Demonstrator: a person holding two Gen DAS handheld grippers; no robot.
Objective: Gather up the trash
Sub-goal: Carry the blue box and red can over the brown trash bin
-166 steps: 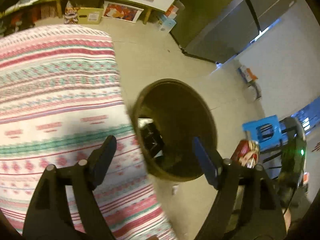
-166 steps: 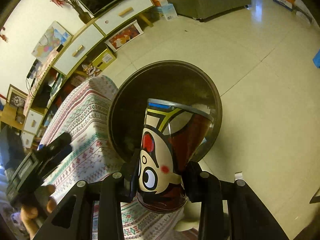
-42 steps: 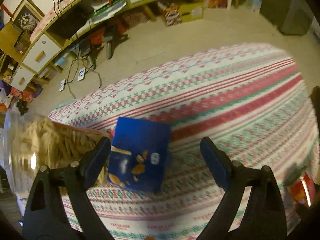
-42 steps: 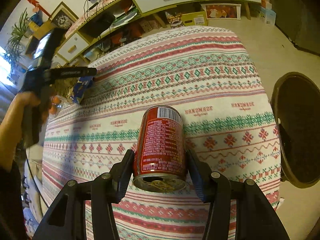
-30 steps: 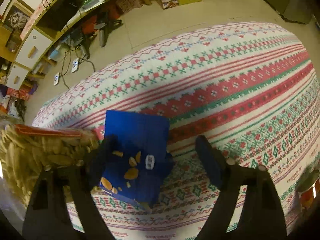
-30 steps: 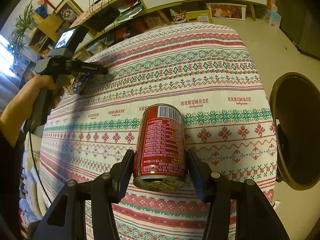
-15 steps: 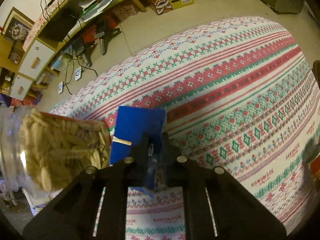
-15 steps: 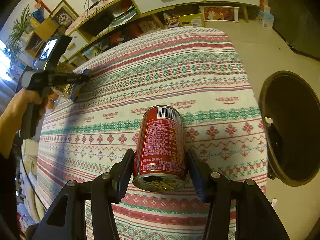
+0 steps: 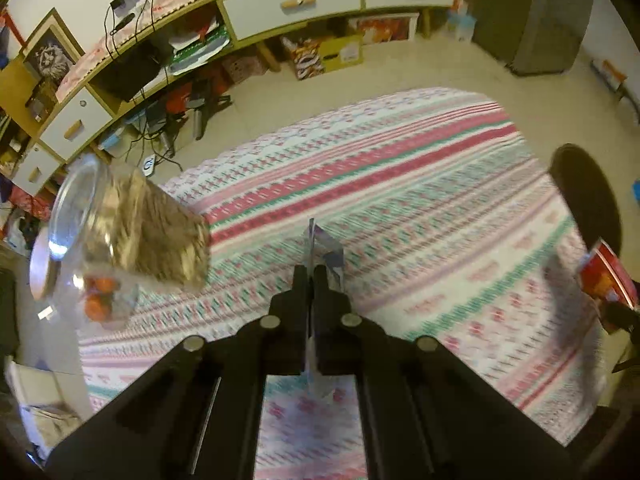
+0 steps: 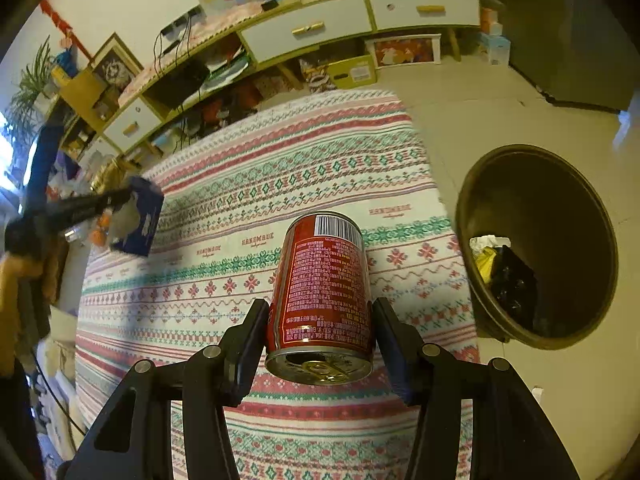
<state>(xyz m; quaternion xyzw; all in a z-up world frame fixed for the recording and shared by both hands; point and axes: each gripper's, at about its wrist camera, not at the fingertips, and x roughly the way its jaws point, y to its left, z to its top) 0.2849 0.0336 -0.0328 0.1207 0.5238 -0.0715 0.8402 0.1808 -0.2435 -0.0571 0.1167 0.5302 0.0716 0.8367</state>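
My left gripper (image 9: 311, 276) is shut on a flattened blue snack wrapper (image 9: 325, 254), held edge-on above the patterned tablecloth (image 9: 400, 208). In the right wrist view the same wrapper (image 10: 140, 216) hangs from the left gripper (image 10: 120, 200) at the table's left side. My right gripper (image 10: 320, 312) is shut on a red drink can (image 10: 324, 280), held upside down above the table's near right part. The can also shows at the right edge of the left wrist view (image 9: 604, 276). A round brown trash bin (image 10: 536, 160) stands on the floor right of the table, with black and yellow trash inside.
A glass jar of pale snacks (image 9: 132, 224) and a smaller jar with orange pieces (image 9: 100, 300) stand at the table's left end. A long cabinet with white drawers (image 9: 292, 4) lines the far wall. A dark fridge (image 9: 532, 12) stands at the back right.
My left gripper closed on the blue wrapper, lifted it off the table and is moving right. My right gripper keeps the can and has shifted toward the bin.
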